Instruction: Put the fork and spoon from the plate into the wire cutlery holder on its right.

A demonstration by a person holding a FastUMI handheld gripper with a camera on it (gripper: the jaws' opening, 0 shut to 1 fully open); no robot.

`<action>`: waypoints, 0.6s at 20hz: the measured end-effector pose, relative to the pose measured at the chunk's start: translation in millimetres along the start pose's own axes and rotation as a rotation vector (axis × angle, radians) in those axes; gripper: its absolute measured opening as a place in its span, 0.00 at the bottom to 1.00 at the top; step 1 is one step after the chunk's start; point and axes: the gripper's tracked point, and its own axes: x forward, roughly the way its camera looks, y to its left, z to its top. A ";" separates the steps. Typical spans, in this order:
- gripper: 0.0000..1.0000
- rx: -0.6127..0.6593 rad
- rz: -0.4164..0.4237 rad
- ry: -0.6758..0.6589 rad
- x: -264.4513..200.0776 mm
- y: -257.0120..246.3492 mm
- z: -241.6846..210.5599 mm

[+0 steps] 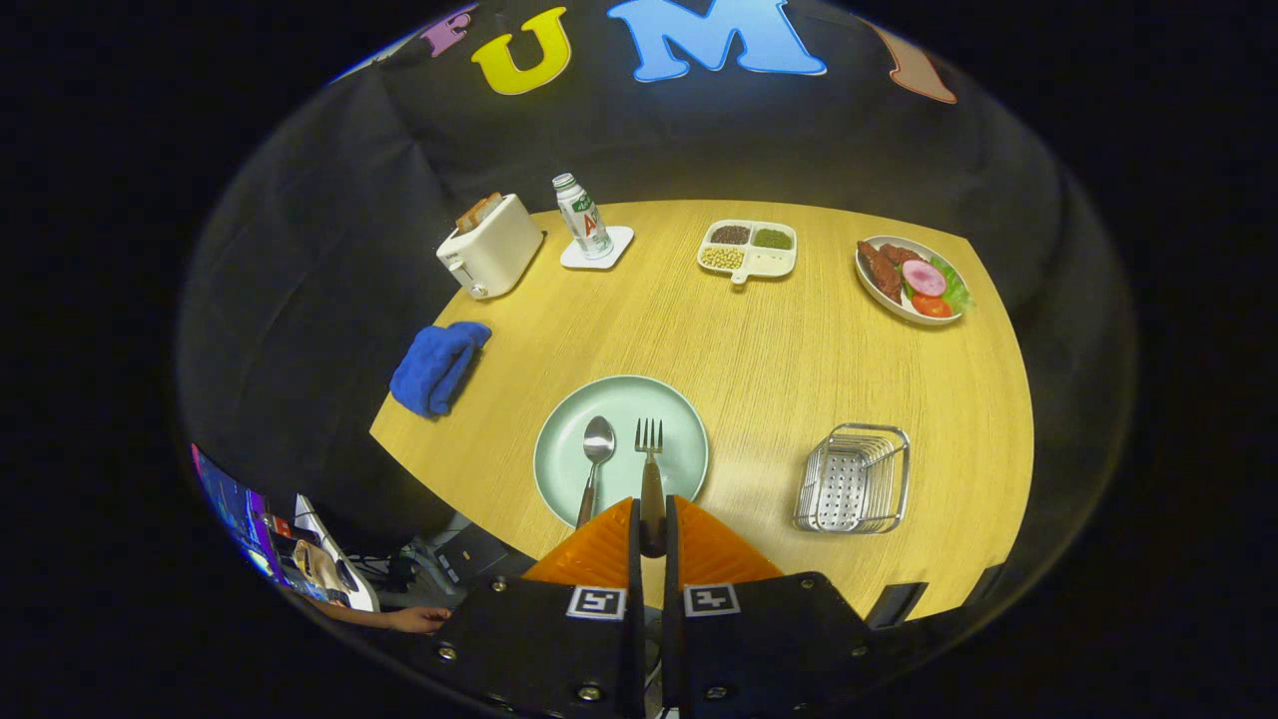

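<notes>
Hand-held gripper (651, 529) closed narrow, both fingers pinching the handle of the steel fork (650, 469). Fork tines lie on the round pale-green plate (564, 459), the steel spoon (595, 461) just beside it. Silver wire cutlery holder (854, 479) stands apart on the wooden desk (759, 340). Judgement: keep the pinch firm, lift straight up clear of the spoon, then carry across level.

Tongs (651, 527) nearly closed, both fingers (599, 549) pinching the fork (650, 469) handle.
</notes>
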 end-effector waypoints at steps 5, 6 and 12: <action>0.07 0.035 -0.021 -0.047 -48.0 -26.4 13.4; 0.07 0.040 -0.036 -0.055 -57.9 -35.1 14.5; 0.07 0.084 -0.123 -0.063 -98.7 -83.8 -1.5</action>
